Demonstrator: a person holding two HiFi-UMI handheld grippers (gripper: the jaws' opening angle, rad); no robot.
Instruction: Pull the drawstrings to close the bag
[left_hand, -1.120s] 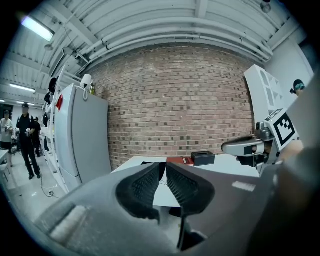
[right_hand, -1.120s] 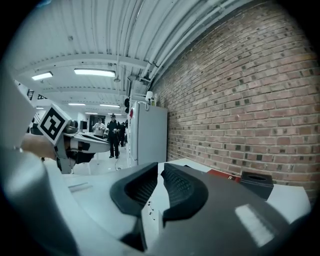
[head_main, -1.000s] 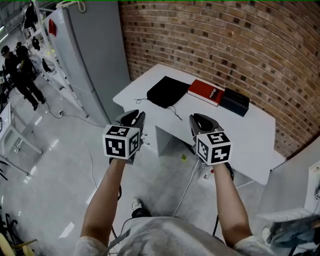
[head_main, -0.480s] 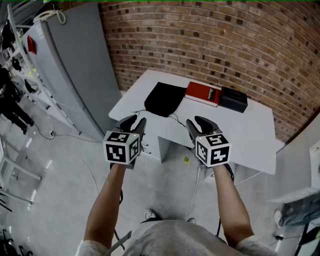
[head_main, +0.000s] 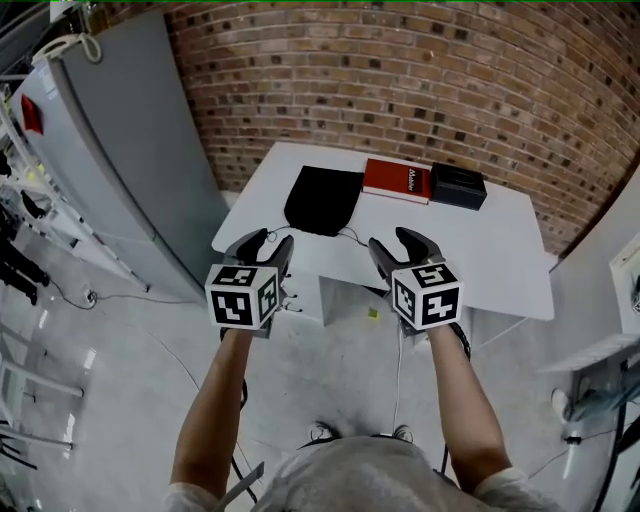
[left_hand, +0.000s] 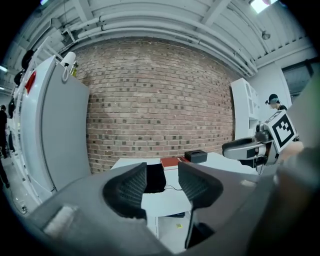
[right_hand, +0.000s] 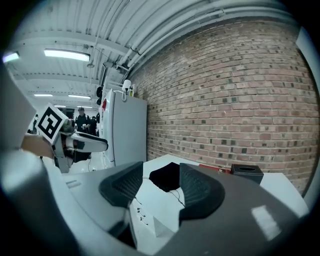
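Note:
A flat black drawstring bag (head_main: 322, 200) lies on the white table (head_main: 490, 262), its thin cords (head_main: 351, 238) trailing toward the near edge. Both grippers hang in the air short of that edge, apart from the bag. My left gripper (head_main: 262, 248) and right gripper (head_main: 402, 250) are open, and their jaws have just been opening with nothing between them. The left gripper view shows the bag (left_hand: 156, 177) far off between the pads of the left gripper (left_hand: 162, 187). From the right gripper (right_hand: 160, 187) the bag (right_hand: 165, 176) is likewise distant.
A red book (head_main: 397, 180) and a black box (head_main: 458, 186) lie behind the bag by the brick wall. A tall grey cabinet (head_main: 130, 150) stands left of the table. Grey floor lies below the grippers.
Both grippers have come closer to the table's near edge, and their jaws stand visibly wider than before. The bag has not moved on the table.

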